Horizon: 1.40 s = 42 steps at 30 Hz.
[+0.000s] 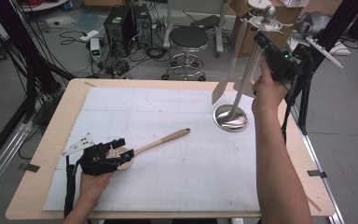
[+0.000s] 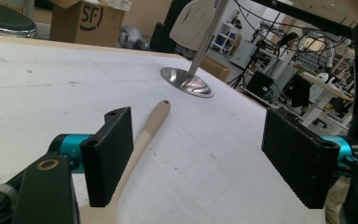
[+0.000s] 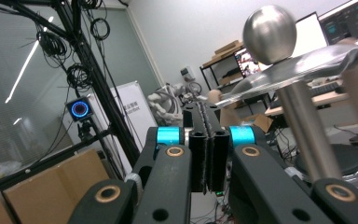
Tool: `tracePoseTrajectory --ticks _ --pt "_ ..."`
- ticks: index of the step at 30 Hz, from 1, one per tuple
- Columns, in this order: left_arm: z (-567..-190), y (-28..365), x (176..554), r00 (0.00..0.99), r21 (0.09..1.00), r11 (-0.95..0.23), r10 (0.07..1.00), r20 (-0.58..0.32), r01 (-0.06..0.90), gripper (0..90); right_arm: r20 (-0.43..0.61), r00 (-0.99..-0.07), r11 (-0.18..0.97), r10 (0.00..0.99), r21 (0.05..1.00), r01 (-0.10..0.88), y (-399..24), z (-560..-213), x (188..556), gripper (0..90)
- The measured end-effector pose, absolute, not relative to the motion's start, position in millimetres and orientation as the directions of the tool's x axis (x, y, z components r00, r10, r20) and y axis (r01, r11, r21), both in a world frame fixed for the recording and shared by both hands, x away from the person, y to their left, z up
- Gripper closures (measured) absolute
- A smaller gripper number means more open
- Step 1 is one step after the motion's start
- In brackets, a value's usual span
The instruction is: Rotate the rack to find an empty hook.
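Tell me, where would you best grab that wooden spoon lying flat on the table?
Probably by the thin handle of the wooden spoon, just past its slotted bowl, coming from above with a jaw on each side. The handle lies flat, straight and narrow, so it fits between the jaws; the bowl is wider. The left gripper already stands open with the handle passing beside its left jaw, aimed along it toward the metal stand.

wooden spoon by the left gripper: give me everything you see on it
The spoon is pale bare wood, one piece: a slim round handle with a small hole near its tip, widening to a flat bowl. It lies flat on the white mat, handle pointing toward the steel stand and well short of it. The bowel end sits under the left gripper, whose open jaws straddle it; the near jaw is close against the handle, contact unclear.
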<state>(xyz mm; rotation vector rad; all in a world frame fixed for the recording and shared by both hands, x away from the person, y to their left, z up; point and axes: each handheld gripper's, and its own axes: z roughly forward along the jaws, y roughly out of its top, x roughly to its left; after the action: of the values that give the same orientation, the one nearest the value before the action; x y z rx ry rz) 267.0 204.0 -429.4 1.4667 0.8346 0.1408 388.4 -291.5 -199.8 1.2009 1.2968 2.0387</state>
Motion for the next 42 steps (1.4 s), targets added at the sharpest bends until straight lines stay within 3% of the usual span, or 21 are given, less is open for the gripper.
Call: tracePoseTrajectory --ticks 15,21,33,42 --pt "-430 208 267 0.713 0.904 0.157 0.568 -0.412 0.397 25.5 0.466 -0.502 -0.477 0.728 0.871 0.118 -286 -197 404 90.0" --pt "-429 207 266 0.713 0.906 0.155 0.57 -0.407 0.394 25.5 0.447 -0.543 -0.455 0.711 0.881 0.13 -285 -198 397 89.6" --pt "-427 209 264 0.717 0.91 0.156 0.571 -0.4 0.384 25.5 0.429 -0.597 -0.405 0.678 0.896 0.183 -272 -198 388 54.3" --pt "-425 209 263 0.722 0.912 0.158 0.567 -0.397 0.377 25.5 0.443 -0.606 -0.402 0.66 0.891 0.212 -260 -218 382 42.7"
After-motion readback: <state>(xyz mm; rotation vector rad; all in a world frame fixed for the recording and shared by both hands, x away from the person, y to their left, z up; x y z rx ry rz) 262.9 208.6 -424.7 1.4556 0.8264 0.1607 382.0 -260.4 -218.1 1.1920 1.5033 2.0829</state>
